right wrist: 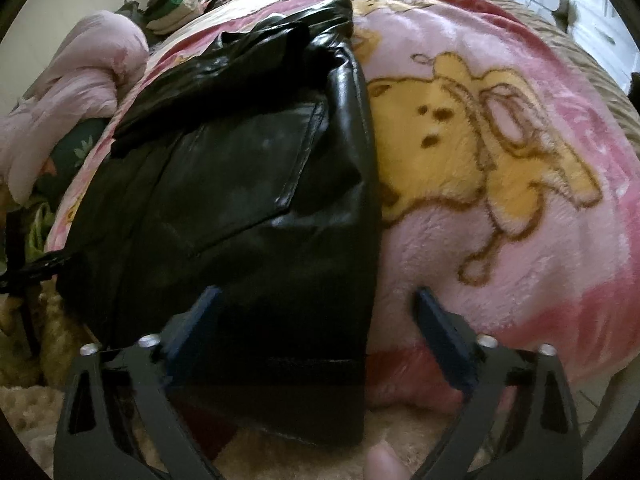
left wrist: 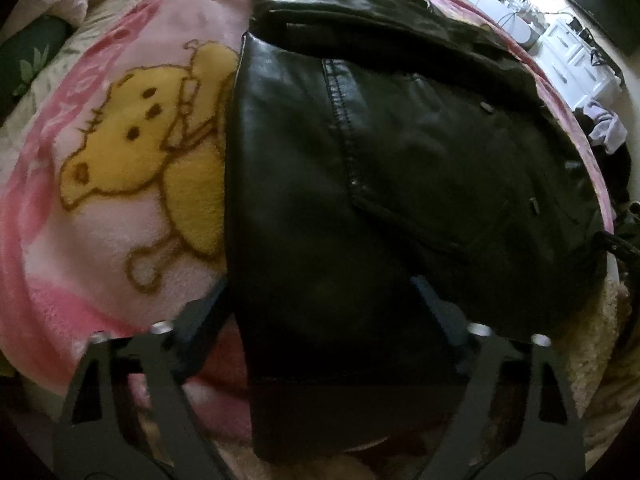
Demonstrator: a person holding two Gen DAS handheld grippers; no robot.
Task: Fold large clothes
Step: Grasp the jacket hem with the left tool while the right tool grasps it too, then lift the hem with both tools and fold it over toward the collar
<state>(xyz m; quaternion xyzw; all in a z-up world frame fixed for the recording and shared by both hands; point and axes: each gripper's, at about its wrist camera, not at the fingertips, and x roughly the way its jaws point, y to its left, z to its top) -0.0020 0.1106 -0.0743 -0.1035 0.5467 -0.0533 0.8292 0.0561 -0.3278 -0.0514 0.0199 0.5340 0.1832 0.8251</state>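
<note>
Two grippers, my left gripper [left wrist: 320, 308] and right gripper [right wrist: 320, 312], are hanging wide open over the black leather jacket [left wrist: 360, 184], which is lying partly folded on the pink blanket [left wrist: 120, 220]. It is looking heavy, stiff and slick, so I am judging the thick hem edge [right wrist: 312, 364] the safest hold.

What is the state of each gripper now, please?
Left gripper: open, its fingers either side of the jacket hem.
Right gripper: open, holding nothing, at the jacket's edge.
</note>
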